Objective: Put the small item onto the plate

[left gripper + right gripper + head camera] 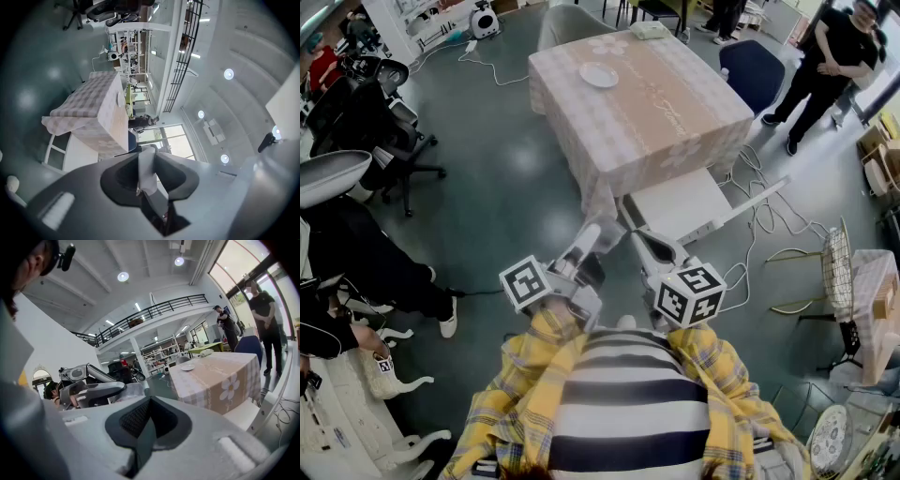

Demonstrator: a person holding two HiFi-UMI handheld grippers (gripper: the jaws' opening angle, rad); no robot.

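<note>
A white plate (598, 74) lies near the far left corner of a table with a checked cloth (656, 122), a few steps ahead of me. The right gripper view shows the same plate (187, 367) on that table (220, 380). I hold both grippers close to my chest, well short of the table. My left gripper (592, 232) is shut on a small, thin white item (145, 171) that stands up between its dark pads. My right gripper (639, 236) is shut with nothing in it, its pads (140, 420) meeting edge to edge.
A white bench (684, 202) stands against the table's near side, with cables (755, 220) on the floor to its right. Office chairs (366, 112) are at the left. A person in black (825, 66) stands beyond a blue chair (750, 70). A wire basket stand (836, 267) is at the right.
</note>
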